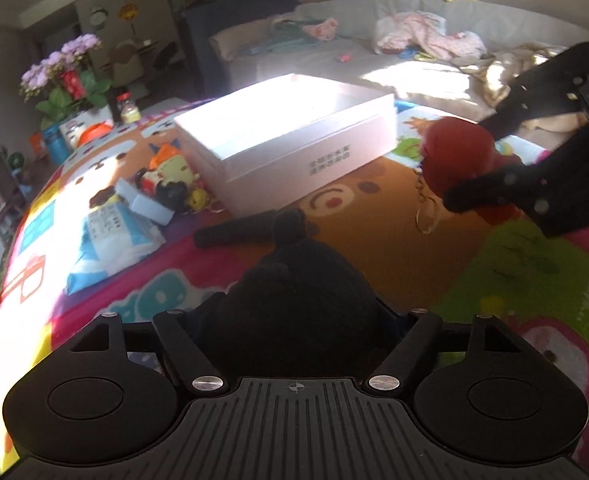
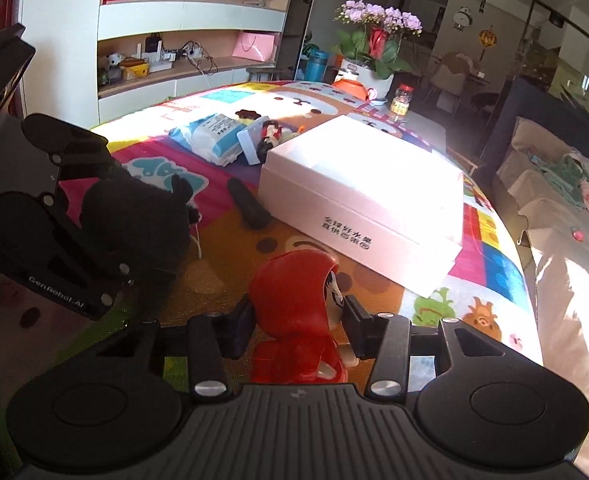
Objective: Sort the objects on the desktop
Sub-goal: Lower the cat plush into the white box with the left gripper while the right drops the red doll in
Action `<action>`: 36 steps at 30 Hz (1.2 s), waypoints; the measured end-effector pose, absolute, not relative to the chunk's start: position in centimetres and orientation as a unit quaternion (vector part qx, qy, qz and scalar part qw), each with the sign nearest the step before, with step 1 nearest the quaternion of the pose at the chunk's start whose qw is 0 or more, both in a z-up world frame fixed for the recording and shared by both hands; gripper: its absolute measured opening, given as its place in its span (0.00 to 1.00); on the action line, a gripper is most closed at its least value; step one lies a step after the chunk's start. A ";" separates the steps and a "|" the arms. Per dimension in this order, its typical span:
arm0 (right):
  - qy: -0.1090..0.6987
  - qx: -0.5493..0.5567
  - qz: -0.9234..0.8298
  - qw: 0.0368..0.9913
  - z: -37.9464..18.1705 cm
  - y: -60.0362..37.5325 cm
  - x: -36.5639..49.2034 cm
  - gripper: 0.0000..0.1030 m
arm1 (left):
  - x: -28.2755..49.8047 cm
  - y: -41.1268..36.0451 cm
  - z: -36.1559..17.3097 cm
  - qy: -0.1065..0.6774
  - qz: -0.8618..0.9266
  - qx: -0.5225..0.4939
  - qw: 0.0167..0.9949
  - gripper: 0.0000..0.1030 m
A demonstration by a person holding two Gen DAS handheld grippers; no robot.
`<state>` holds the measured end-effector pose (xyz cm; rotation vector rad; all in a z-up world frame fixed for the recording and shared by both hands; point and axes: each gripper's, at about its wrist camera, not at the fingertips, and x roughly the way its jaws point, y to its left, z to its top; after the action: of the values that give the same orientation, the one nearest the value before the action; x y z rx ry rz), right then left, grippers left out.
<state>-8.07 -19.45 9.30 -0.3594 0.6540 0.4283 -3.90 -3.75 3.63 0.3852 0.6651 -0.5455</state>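
Observation:
My left gripper (image 1: 294, 320) is shut on a black plush toy (image 1: 298, 296), held above the colourful mat; it also shows in the right wrist view (image 2: 134, 228). My right gripper (image 2: 300, 320) is shut on a red hooded figurine (image 2: 298, 304), which has a keyring (image 1: 428, 216) hanging below it in the left wrist view (image 1: 454, 156). An open white box (image 1: 290, 140) stands on the mat ahead of both grippers (image 2: 358, 196). A black stick-like object (image 1: 250, 228) lies in front of the box (image 2: 248, 204).
Left of the box lie a blue-white tissue pack (image 1: 110, 236), a pale blue block (image 1: 150, 204) and small toy figures (image 1: 170, 180). A flower pot (image 2: 374, 52), a bottle (image 2: 316, 64) and a jar (image 2: 400, 102) stand at the mat's far edge. A sofa with clothes (image 1: 414, 40) lies beyond.

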 end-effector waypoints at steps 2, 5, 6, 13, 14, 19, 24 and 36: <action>0.297 -0.162 0.203 0.919 11.5 -20.6 -8.7 0.45 | -4.3 -4.2 5.6 0.301 -0.290 0.185 0.890 0.78; 0.252 -0.126 0.188 0.941 15.6 -22.4 -8.8 0.45 | -3.5 -4.6 10.2 0.238 -0.286 0.165 0.913 0.78; 0.238 -0.111 0.183 0.947 16.9 -22.9 -8.6 0.45 | -2.7 -4.6 11.8 0.216 -0.278 0.152 0.924 0.78; 0.186 -0.035 0.142 0.972 21.6 -24.8 -2.2 0.45 | 4.5 -7.5 14.7 0.167 -0.242 0.123 0.948 0.78; 0.188 -0.026 0.140 0.972 21.7 -24.8 -0.9 0.45 | 5.5 -7.9 14.6 0.167 -0.237 0.119 0.950 0.78; 0.211 -0.002 0.130 0.969 20.5 -24.1 6.3 0.53 | 11.3 -8.2 13.3 0.234 -0.237 0.063 0.941 0.96; 0.222 -0.022 0.115 0.968 17.4 -23.0 7.6 0.56 | 9.8 -4.8 10.7 0.249 -0.204 0.079 0.944 0.97; 0.293 -0.145 0.230 0.916 7.4 -14.1 1.5 0.52 | 4.1 3.3 4.0 0.313 -0.122 0.046 0.941 1.00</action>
<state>1.45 -14.13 7.37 -0.2992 0.6038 0.4739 4.10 3.27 4.03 0.0939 0.6395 -0.2491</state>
